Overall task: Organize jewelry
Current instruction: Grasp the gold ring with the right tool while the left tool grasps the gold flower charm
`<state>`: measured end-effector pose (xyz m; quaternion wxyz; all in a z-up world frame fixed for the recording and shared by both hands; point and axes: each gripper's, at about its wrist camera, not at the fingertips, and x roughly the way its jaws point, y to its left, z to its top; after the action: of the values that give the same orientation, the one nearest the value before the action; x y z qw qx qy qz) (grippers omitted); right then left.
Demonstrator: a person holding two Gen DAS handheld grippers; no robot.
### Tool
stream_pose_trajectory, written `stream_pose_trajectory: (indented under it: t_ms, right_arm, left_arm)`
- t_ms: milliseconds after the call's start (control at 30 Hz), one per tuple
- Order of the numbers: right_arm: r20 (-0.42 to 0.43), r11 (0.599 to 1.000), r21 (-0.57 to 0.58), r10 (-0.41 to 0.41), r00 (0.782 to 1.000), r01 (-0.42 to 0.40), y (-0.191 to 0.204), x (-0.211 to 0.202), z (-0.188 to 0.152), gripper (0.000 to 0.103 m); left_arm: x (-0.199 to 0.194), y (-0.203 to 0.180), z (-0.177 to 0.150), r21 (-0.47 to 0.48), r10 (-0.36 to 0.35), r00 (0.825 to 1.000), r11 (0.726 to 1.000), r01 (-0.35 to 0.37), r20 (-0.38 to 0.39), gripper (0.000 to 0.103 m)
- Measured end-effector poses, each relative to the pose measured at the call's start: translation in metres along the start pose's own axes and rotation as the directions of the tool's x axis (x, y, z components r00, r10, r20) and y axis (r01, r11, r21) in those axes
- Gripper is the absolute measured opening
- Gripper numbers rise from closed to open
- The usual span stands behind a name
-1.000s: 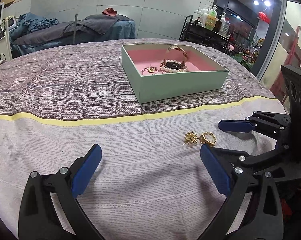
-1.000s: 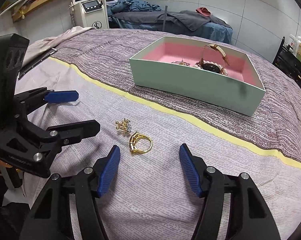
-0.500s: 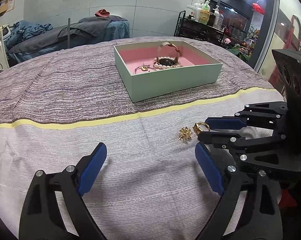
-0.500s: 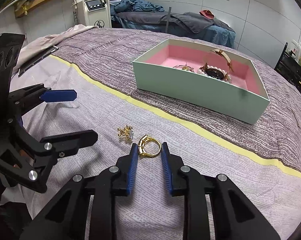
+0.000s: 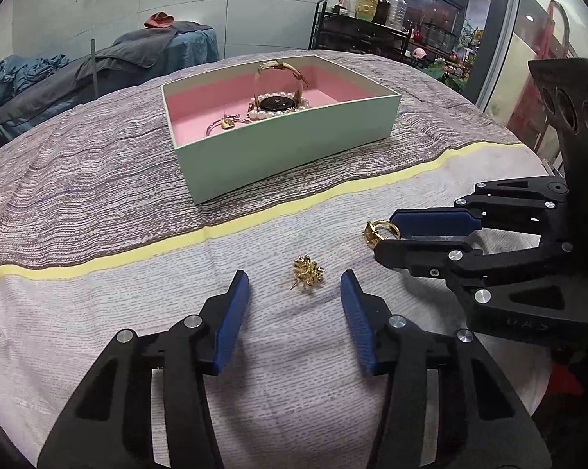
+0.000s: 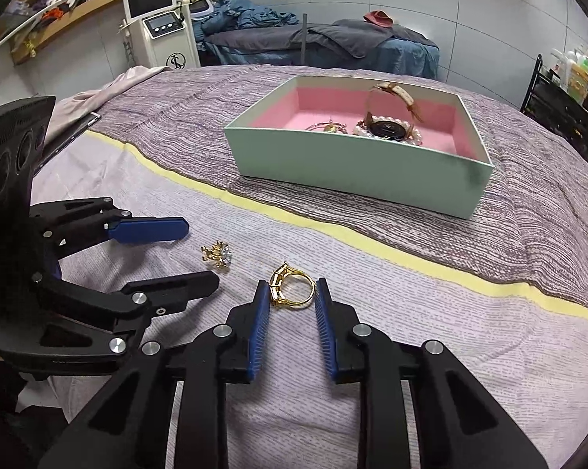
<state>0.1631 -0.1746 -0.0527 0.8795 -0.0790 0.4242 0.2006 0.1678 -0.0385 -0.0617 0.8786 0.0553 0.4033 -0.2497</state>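
In your left wrist view, your left gripper hangs low over the cloth-covered desk with its blue pads set wide apart and nothing between them but cloth. The gold brooch lies on the pale cloth just ahead of the tips, in line with the gap and touching neither pad. To the right, your right gripper reaches in from the side, and the gold ring shows at its tips, partly hidden by the near finger. Beyond the yellow stripe sits the mint box with its pink lining; inside it lie a watch, a pearl bracelet and a small gold piece.

In your right wrist view, your right gripper is narrowed around the ring, which lies flat on the cloth between the pad tips. The right pad meets the band; the left pad is just beside the stone setting, and you cannot tell whether it presses. Your left gripper comes in from the left, spread wide, with the brooch lying between its two finger tips. The box stands well apart, past the stripe.
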Motion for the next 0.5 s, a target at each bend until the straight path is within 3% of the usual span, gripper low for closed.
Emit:
stream_pose_trajectory:
  t_ms: [300, 500]
  right_arm:
    - [0.003, 1.000, 0.014, 0.009, 1.000, -0.009, -0.0029, 0.0009, -0.0010, 0.023]
    - [0.004, 1.000, 0.018, 0.011, 1.000, -0.012, -0.0029, 0.0008, -0.0014, 0.023]
  left_arm:
    - [0.0048, -0.0059, 0.0049, 0.025, -0.015, 1.000, 1.000, 0.015, -0.007, 0.023]
    - [0.0041, -0.0059, 0.0044, 0.022, -0.019, 1.000, 1.000, 0.019, -0.003, 0.016]
